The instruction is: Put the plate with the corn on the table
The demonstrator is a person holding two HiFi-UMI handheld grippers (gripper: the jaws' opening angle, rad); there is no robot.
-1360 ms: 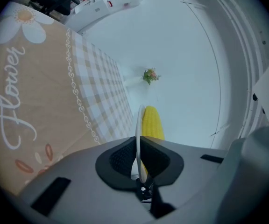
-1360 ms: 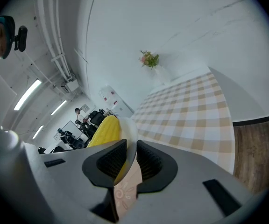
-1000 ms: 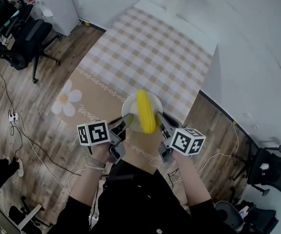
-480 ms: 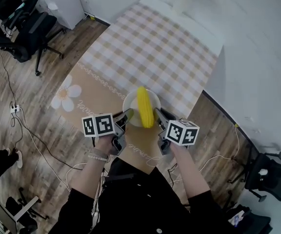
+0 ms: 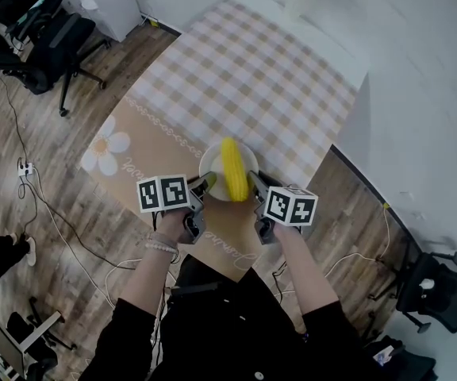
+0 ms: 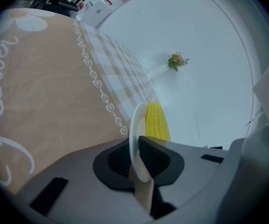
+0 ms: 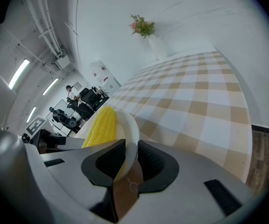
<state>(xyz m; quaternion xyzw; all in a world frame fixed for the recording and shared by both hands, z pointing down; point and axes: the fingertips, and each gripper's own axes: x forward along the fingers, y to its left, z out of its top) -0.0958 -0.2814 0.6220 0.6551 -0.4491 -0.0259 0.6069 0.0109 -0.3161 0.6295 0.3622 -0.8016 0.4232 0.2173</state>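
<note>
The plate (image 5: 211, 170) with the corn (image 5: 233, 169) is low over the near end of the table (image 5: 252, 78) — the left gripper (image 5: 205, 184) clamps its left rim. On the right gripper (image 5: 254, 182) the jaws have just been opening, the right rim between them and the pads seemingly touching it. If released before it rests flat, the plate could tilt — and the corn could roll off.

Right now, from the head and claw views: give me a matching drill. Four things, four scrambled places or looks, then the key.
Things:
1. corn
2. plate
3. flowers
4. cloth

Places or looks:
A. white, rim pinched in the left claw
B. checked, with a tan border
C. yellow, lying on the plate
D. at the far end of the table

Pairs: 1-C, 2-A, 3-D, 4-B
</note>
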